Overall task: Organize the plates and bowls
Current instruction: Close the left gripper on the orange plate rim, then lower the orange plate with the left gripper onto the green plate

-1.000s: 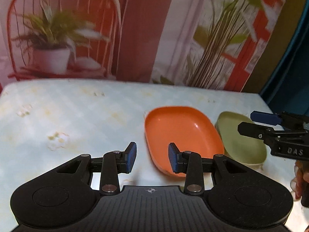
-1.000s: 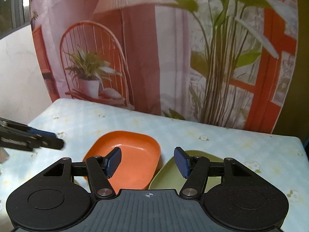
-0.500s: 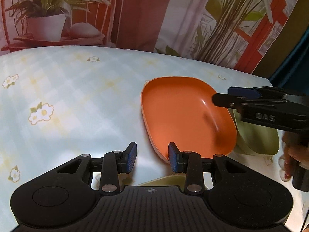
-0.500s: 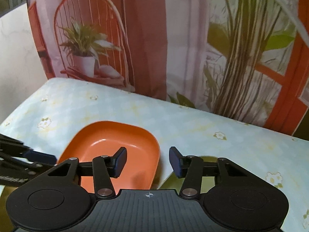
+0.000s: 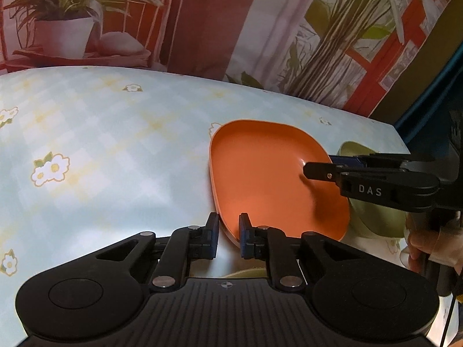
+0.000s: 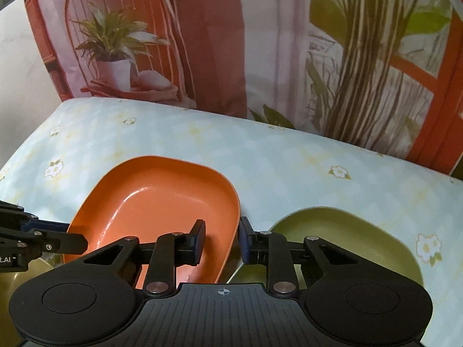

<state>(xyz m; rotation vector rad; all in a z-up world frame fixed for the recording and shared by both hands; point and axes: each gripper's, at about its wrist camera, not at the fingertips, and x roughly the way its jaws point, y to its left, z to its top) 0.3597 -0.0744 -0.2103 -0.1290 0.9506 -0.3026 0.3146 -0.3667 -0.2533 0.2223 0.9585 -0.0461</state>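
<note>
1. Both grippers have dropped onto the orange plate (image 5: 269,179) from opposite sides, and both sets of jaws have just been closing. The left gripper (image 5: 228,238) straddles the plate's near rim, one pad outside and one inside. A narrow gap shows beside the rim, so I cannot tell whether it is pinched yet.
2. The right gripper (image 6: 221,238) straddles the plate's right rim likewise; its jaws are narrowed but look short of clamping.
3. My reading: a two-handed lift of the plate is being set up, probably to stack it.
4. The plate lies flat on the flowered tablecloth (image 5: 101,144), near the front edge.
5. A green plate (image 6: 347,240) sits just beside it on the right, almost touching, so the right gripper's outer finger works in the narrow gap between the two.
6. Another green dish (image 6: 26,274) peeks in low at the left, partly hidden under the left gripper; it could be knocked during the lift.
7. A printed backdrop (image 6: 260,43) hangs behind the table.
</note>
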